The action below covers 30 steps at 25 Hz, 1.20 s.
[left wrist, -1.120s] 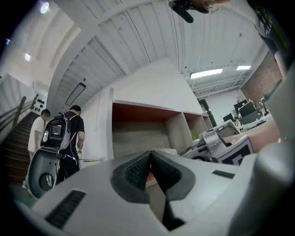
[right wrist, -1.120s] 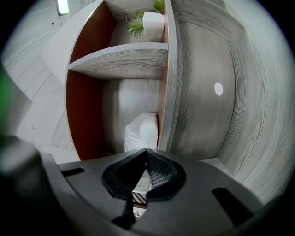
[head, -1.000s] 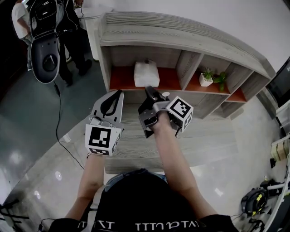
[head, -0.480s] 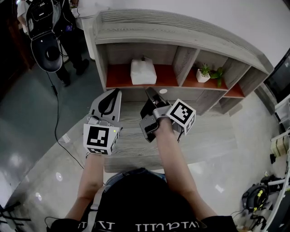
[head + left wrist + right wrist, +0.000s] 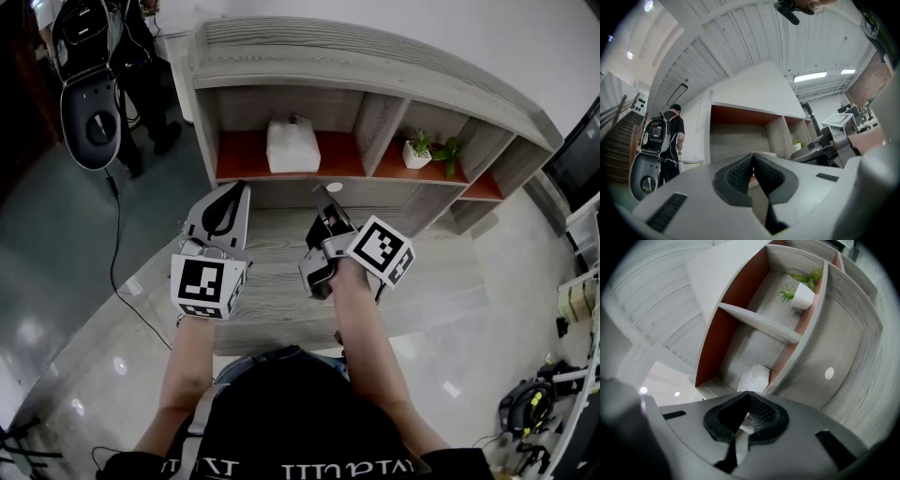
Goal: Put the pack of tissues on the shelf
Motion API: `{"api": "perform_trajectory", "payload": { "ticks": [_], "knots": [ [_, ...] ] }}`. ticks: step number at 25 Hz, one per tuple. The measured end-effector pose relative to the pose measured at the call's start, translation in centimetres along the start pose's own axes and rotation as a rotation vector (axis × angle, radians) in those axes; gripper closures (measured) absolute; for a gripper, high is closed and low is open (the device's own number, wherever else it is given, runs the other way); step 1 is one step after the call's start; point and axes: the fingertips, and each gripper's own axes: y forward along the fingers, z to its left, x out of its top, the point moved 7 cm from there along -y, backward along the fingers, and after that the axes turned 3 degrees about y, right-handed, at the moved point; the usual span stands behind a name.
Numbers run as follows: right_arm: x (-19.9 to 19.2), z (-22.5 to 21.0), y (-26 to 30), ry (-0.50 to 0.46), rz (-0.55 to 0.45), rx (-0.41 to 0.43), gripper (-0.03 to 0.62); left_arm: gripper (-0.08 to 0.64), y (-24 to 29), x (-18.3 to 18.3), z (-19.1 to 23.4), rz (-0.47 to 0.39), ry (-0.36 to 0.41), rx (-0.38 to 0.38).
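Observation:
The white pack of tissues [image 5: 292, 146] stands in the left compartment of the grey wooden shelf [image 5: 375, 80], on its red-brown floor; it also shows in the right gripper view as the tissue pack [image 5: 754, 378]. My left gripper [image 5: 237, 190] hangs below and left of it, jaws shut and empty. My right gripper [image 5: 318, 195] is in front of the shelf, below and slightly right of the pack, its jaws shut with nothing between them. In the left gripper view my left gripper [image 5: 753, 157] points toward the shelf's left compartment.
A small potted plant [image 5: 418, 154] sits in the middle compartment. A low grey wooden table [image 5: 441, 281] lies under both grippers. A person with a backpack [image 5: 136, 47] and a black chair-like object [image 5: 89, 108] stand on the floor at far left.
My right gripper has drawn back from the shelf, down and to the right. The left gripper has hardly moved. The pack stays on the shelf.

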Motion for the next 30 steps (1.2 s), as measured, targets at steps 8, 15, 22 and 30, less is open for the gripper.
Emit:
{"api": "perform_trajectory", "payload": {
  "ticks": [8,15,22,30],
  "knots": [
    [0.8,1.5,-1.1,-0.352,0.000,-0.034,0.577,0.548,0.0,0.0,-0.2,0.001,-0.003,-0.006],
    [0.9,2.7,-1.7,-0.569,-0.005,-0.036,0.577,0.548,-0.1,0.3,-0.1,-0.001,-0.007,0.000],
    [1.3,2.9,-2.0,-0.773,-0.012,-0.112,0.577,0.548,-0.1,0.1,0.0,0.004,-0.004,0.005],
    [2.8,3.2,-2.6,-0.896,-0.046,-0.168,0.577,0.548,-0.1,0.2,0.4,0.001,-0.005,0.013]
  ]
}}
